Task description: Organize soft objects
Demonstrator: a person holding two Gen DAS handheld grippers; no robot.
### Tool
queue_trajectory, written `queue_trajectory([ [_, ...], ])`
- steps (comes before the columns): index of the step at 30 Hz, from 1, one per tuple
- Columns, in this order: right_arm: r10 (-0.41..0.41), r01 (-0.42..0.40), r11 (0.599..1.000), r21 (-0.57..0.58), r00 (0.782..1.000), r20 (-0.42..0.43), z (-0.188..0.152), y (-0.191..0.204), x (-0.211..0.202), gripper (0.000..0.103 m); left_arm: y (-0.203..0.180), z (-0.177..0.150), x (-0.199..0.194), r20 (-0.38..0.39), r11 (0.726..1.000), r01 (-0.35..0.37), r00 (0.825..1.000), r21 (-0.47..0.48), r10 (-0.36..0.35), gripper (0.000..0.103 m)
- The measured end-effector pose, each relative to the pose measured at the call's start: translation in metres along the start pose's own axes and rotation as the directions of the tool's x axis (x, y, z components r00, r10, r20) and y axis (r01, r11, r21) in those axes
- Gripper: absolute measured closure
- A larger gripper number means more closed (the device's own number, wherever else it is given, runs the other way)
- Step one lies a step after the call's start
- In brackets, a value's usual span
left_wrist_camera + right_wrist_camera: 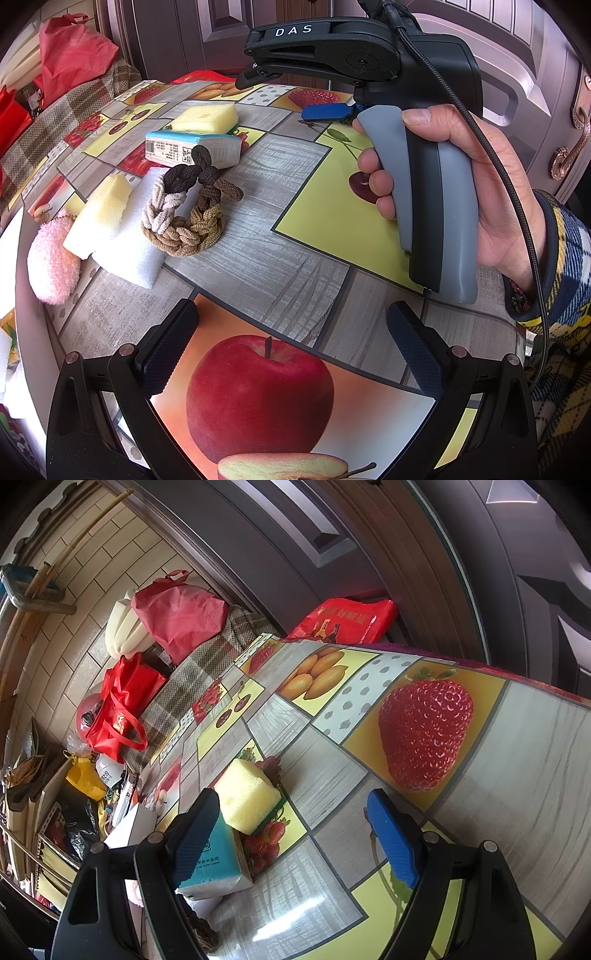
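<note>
Nearest our lens: left gripper (291,343), jaws spread wide, nothing between them, hovering above the apple print on the fruit-patterned tablecloth (280,258).

Item — right gripper (295,838), likewise wide open and empty; seen from the left wrist it hangs over the far side of the table, gripped by the right hand (480,192). One blue pad (195,838) sits just in front of the tissue pack in the right wrist view; we cannot tell whether they touch.

Soft goods, all on the table's left portion, loosely clustered:
- braided hair-tie ring (188,206), brown to cream, lying partly on a white foam block (129,254);
- pale yellow sponge wedge (99,218), resting on the same foam;
- pink fluffy puff (51,262), near the table edge;
- tissue pack (192,147), touching the ring's dark end;
- yellow sponge with green backing (247,797), just beyond the pack.

Risks, as we judge them — the puff sits close enough to the edge that a nudge could send it off. Lifting the foam would drag the wedge and ring along with it. The ring is floppy; a pinch on one loop may let the rest hang down and snag the pack. Sponges compress, so a hard squeeze may let them spring out sideways.
</note>
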State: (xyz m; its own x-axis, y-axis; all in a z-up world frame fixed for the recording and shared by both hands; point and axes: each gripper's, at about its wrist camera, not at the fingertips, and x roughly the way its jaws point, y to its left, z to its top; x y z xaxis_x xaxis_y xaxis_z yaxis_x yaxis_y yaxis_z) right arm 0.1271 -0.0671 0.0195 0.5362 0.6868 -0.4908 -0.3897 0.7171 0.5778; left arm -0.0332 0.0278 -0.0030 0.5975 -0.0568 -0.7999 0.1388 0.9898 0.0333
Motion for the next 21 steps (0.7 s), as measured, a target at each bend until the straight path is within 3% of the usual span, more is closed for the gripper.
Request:
queue_trajectory([
  [21,0.001,-0.001,1.000,0.003,1.000,-0.001,-0.0029,0.0026,-0.0018,0.020,0.0000,0.0000,-0.0003,-0.001,1.000,0.000,1.000,0.000,0.000,0.001],
])
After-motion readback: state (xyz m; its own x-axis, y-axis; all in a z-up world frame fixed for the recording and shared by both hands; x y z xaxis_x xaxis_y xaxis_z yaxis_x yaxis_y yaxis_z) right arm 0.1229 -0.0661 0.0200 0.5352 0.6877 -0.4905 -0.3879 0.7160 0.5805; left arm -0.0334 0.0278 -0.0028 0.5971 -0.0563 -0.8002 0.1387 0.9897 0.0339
